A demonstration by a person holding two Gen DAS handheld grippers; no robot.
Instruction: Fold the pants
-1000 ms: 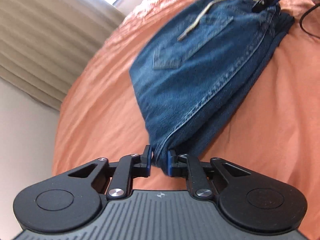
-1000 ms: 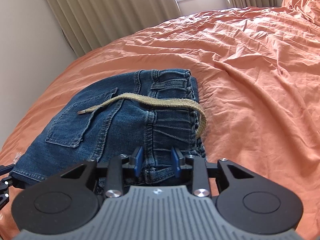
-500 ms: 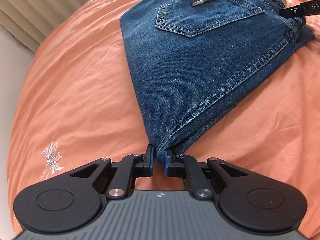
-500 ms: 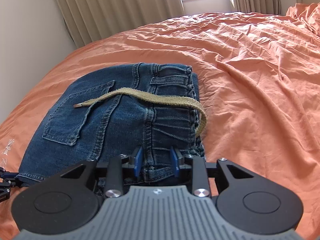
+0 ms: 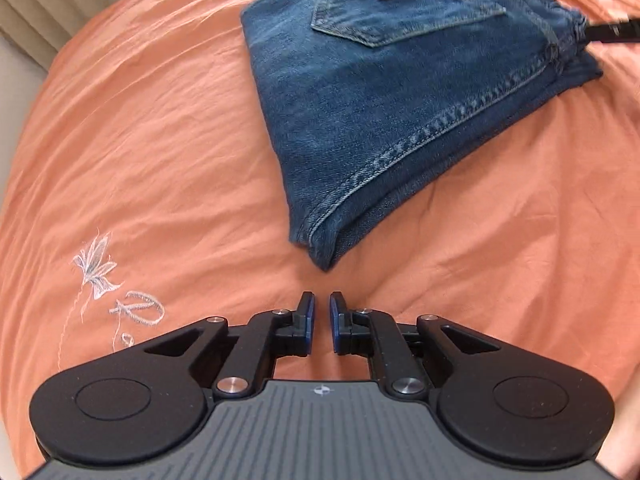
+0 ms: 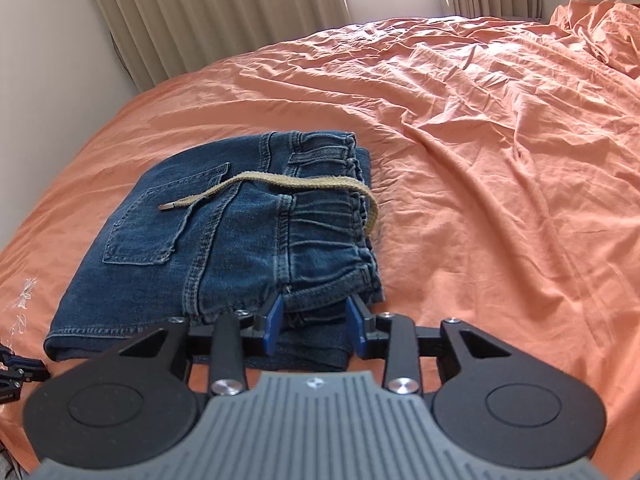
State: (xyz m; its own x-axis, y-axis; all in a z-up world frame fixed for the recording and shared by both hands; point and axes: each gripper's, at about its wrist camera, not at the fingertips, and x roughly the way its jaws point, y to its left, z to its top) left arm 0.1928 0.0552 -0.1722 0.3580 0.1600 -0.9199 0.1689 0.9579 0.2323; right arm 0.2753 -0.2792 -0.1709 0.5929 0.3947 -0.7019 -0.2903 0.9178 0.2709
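The folded blue jeans (image 5: pixel 384 92) lie flat on the orange bed sheet (image 5: pixel 160 152), back pocket up, with a tan drawstring (image 6: pixel 280 182) across the top. They also show in the right wrist view (image 6: pixel 224 240). My left gripper (image 5: pixel 322 312) hangs just short of the near folded corner, its jaws a narrow gap apart and empty. My right gripper (image 6: pixel 314 320) is open at the waistband edge, jaws either side of the denim without pinching it. The right gripper's tip shows in the left view (image 5: pixel 612 32).
The bed sheet (image 6: pixel 500 160) is wrinkled to the right of the jeans. White embroidery (image 5: pixel 100 272) marks the sheet to the left of my left gripper. Beige curtains (image 6: pixel 208 12) and a window stand behind the bed.
My left gripper let go of the folded corner and drew back from it. My right gripper opened wider and released the waistband. The jeans now lie flat on the bed.
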